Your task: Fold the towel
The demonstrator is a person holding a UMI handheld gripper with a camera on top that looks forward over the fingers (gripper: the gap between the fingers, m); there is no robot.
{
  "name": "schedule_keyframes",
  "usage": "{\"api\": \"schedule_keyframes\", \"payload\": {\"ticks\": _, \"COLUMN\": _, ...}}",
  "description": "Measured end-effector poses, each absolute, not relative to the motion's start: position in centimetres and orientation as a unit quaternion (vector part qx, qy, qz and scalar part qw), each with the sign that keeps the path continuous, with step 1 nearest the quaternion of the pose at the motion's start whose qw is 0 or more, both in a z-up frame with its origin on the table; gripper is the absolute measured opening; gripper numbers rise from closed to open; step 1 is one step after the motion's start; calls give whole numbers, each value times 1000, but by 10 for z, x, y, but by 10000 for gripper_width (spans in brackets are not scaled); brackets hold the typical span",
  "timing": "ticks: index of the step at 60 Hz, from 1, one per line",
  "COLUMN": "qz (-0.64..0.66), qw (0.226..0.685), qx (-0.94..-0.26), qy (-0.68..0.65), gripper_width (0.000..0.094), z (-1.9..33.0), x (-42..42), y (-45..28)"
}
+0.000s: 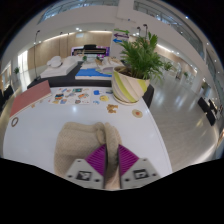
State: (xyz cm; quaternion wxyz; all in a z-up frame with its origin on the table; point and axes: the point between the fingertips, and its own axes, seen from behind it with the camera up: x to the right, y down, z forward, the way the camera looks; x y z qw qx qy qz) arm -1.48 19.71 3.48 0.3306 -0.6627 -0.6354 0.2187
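I have the gripper [106,160] low over a white table [40,135], and its two fingers, with their magenta pads [97,160], are pinched together on a bunched-up part of the beige towel [88,140]. The towel lies crumpled right at the fingers and just ahead of them, near the table's near edge, with a fold of cloth standing up between the pads. To either side of the towel I see bare white tabletop, more of it on the left than on the right. Farther ahead, along the table's far edge, sit small cards and coasters [85,97], a reddish-brown board [30,96] at the far left, and a potted plant [135,70] in a striped pot at the far right corner. Beyond the table's right edge the shiny floor [180,110] is open.
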Motion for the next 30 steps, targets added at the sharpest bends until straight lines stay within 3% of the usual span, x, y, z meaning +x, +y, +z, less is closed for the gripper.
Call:
{"api": "schedule_keyframes", "payload": {"ticks": 7, "qz": 222, "qw": 345, "qx": -654, "qy": -635, "gripper_width": 733, "z": 65, "x": 6, "y": 202}}
{"api": "schedule_keyframes", "payload": {"ticks": 11, "qz": 228, "qw": 345, "qx": -653, "qy": -635, "gripper_width": 890, "z": 91, "x": 32, "y": 198}}
{"api": "schedule_keyframes", "payload": {"ticks": 22, "qz": 222, "qw": 341, "qx": -669, "qy": -622, "gripper_width": 856, "z": 173, "x": 160, "y": 178}}
{"api": "schedule_keyframes", "payload": {"ticks": 30, "qz": 207, "qw": 335, "qx": -690, "qy": -608, "gripper_width": 855, "z": 210, "x": 242, "y": 167}}
